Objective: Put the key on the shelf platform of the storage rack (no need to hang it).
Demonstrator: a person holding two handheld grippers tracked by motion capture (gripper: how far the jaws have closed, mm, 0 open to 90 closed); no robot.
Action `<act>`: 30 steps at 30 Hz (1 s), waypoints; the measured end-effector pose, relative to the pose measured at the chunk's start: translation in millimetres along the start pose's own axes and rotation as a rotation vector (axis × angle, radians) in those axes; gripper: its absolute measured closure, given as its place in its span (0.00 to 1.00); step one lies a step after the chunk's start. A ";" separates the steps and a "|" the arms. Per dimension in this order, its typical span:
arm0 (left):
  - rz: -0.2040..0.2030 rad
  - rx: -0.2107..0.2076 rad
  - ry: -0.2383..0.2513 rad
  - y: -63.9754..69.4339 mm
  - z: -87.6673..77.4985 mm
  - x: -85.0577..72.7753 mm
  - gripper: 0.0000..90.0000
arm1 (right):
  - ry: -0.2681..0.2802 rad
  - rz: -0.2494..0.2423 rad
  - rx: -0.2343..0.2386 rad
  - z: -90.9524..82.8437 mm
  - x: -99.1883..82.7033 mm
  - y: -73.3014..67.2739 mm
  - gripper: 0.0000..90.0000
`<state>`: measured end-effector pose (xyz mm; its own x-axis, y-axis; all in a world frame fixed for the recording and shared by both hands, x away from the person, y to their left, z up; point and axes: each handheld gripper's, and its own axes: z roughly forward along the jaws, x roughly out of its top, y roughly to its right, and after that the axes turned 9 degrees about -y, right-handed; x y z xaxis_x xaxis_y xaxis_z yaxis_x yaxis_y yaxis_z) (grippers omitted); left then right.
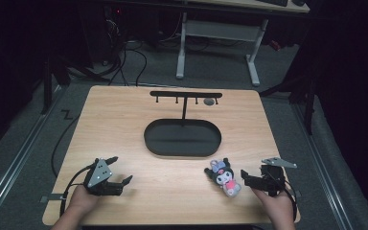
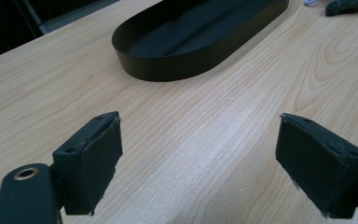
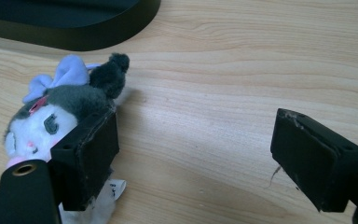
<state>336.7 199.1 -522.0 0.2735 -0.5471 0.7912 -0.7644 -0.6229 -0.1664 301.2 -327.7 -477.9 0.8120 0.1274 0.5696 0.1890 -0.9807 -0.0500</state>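
Small plush doll, black hood, lilac bow (image 1: 225,177), lies on pale wooden table (image 1: 124,120) near edge, outside right gripper (image 3: 193,154) jaws, beside one; spread, empty, probably lining up. Left gripper (image 2: 200,163) spread, idle. Black oval tray (image 1: 182,149) well apart.

**Where my three cameras sit**

My high view hangs above my side of the table (image 1: 124,115), looking forward and down; it takes in the whole tabletop, the floor beyond and my forearms at the bottom edge. The camera on my left gripper (image 2: 198,158) rides low and close over the wood, facing along its two pads towards the black oval tray (image 2: 168,65). The camera on my right gripper (image 3: 193,149) sits just as low and near, looking along its pads, with the plush toy (image 3: 51,116) beside one pad. Both gripper views share the tray (image 3: 98,37) with the high view (image 1: 182,151); the toy (image 1: 225,178) shows from above too.
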 end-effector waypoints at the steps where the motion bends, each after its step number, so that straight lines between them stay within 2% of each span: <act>1: 0.002 -0.001 -0.001 0.1 -0.2 0.0 0.17 | -0.008 0.004 0.000 -0.9 1.4 -0.3 0.18; 6: 0.012 -0.003 0.000 1.1 -0.5 -0.1 0.17 | -0.045 0.020 0.023 -4.5 7.6 0.4 0.18; 8: 0.017 -0.005 0.002 1.3 -0.7 -0.2 0.17 | -0.071 0.000 -0.001 -5.4 10.4 -0.8 0.18; 12: 0.024 -0.019 0.003 0.4 0.8 0.6 0.17 | -0.133 -0.008 -0.012 -3.9 16.9 -3.2 0.18; 13: 0.024 -0.019 0.003 0.4 0.8 0.6 0.17 | -0.133 -0.008 -0.012 -3.9 16.9 -3.2 0.18; 15: 0.014 -0.024 0.001 -1.7 1.4 1.0 0.17 | -0.166 -0.019 -0.022 -2.0 21.2 -3.8 0.18; 22: 0.002 -0.023 -0.001 -2.9 2.4 1.7 0.17 | -0.196 -0.013 -0.025 -1.3 29.7 -1.4 0.18; 26: 0.003 -0.024 -0.009 -2.7 3.9 2.5 0.17 | -0.230 -0.046 -0.047 0.1 35.1 0.6 0.18; 30: -0.001 -0.032 -0.006 -3.6 2.9 2.0 0.17 | -0.254 -0.041 -0.041 1.9 36.2 1.7 0.19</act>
<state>341.7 198.6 -521.5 0.2771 -0.5499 0.7879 -0.7824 -0.6051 -0.1471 332.0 -324.5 -459.0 0.9176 0.1956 0.3460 0.2067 -0.9784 0.0051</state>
